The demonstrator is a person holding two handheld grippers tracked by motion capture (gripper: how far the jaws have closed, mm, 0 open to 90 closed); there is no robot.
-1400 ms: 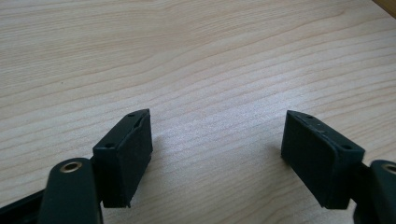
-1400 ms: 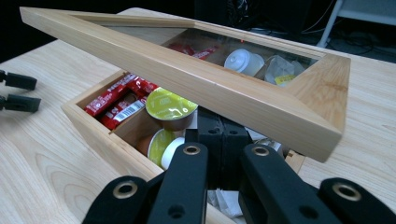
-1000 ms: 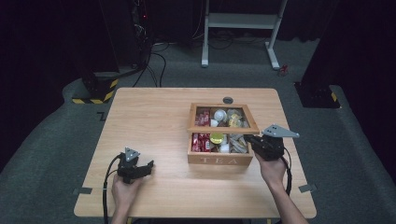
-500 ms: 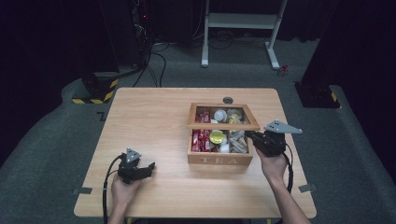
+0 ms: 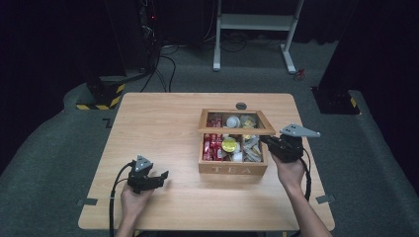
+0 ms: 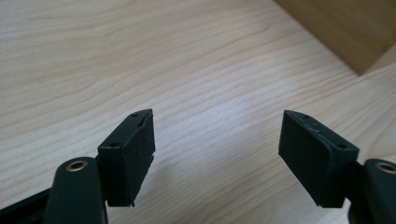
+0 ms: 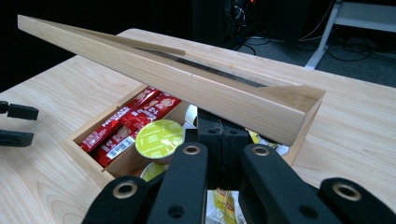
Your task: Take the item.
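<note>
The right gripper (image 5: 269,141), jaws together, props the tea box (image 5: 233,168) lid (image 7: 187,84) half-raised near the table's right edge. The lid looks rigid, light and hinged; hold its front rim. The left gripper (image 6: 217,156) rests wide apart and empty near the front-left corner.

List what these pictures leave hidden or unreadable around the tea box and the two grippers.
- Back compartments of the tea box: high view, partly covered by the raised lid.
- Right gripper tips: right gripper view, pressed together under the lid's edge; whether they touch it is unclear.
- Small white items beside the yellow capsule: high view, too small to identify.
- Left gripper: left gripper view, body cut off by the bottom edge.
</note>
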